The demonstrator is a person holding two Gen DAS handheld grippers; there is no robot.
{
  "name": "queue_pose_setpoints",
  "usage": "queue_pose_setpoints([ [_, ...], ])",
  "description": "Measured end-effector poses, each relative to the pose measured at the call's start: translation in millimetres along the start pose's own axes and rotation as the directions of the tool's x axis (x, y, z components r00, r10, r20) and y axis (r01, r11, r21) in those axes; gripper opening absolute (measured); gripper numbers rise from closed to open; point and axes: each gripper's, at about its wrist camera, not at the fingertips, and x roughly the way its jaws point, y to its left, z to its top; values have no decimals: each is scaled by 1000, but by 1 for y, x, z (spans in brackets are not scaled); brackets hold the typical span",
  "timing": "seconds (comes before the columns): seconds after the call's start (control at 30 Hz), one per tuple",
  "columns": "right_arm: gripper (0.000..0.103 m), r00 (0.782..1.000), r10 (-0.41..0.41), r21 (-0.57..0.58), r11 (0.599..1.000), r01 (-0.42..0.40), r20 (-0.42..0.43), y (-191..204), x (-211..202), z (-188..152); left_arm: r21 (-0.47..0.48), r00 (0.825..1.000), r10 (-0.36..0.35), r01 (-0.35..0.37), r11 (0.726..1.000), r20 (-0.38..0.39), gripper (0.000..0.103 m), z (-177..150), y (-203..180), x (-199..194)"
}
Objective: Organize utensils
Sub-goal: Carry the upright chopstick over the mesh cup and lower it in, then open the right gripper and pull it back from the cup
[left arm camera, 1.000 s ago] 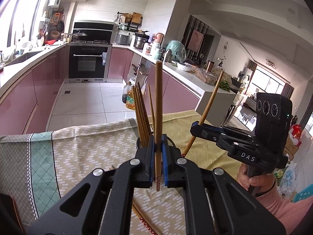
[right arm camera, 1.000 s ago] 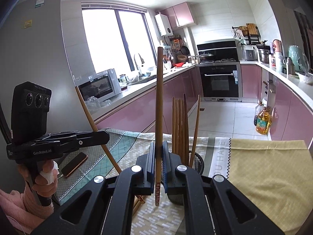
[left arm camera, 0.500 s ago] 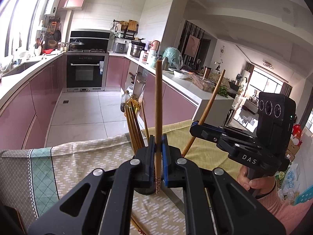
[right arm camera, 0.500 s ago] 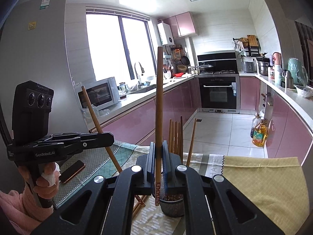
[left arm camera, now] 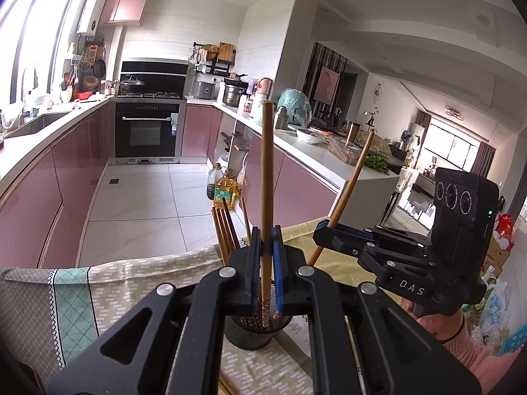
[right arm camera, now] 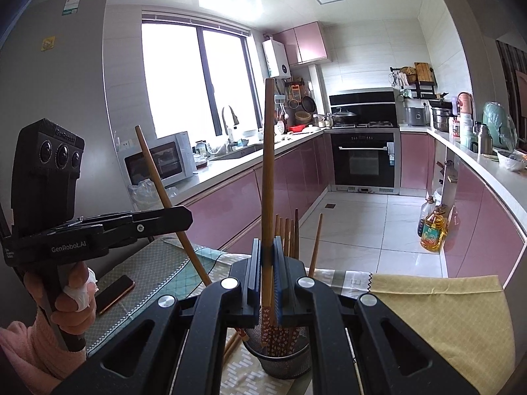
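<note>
Above the black mesh cup [right arm camera: 285, 358], left tongs [left arm camera: 265, 276] and right tongs [right arm camera: 266, 283] each pinching one chopstick, labels "GenRobot.AI", "DAS".

A phone [right arm camera: 115, 294] lies on the patterned tablecloth [right arm camera: 158, 263] — oil bottle [right arm camera: 434, 229] on the floor, oven [right arm camera: 364, 161] behind.

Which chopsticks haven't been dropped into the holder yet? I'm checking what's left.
The two brown wooden chopsticks clamped upright, one in the left gripper, one in the right gripper; the others stand free in the black mesh holder.

Pink-cabinet kitchen [left arm camera: 75, 177], bright window [right arm camera: 194, 79]
</note>
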Motion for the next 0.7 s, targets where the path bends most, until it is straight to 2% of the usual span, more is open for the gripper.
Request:
queue_pose_setpoints([
  [0.7,6,994,-23,19,1000,25,-108,-8,32,-16,21,988,61,-58,998,-144,7,-14,6,54],
])
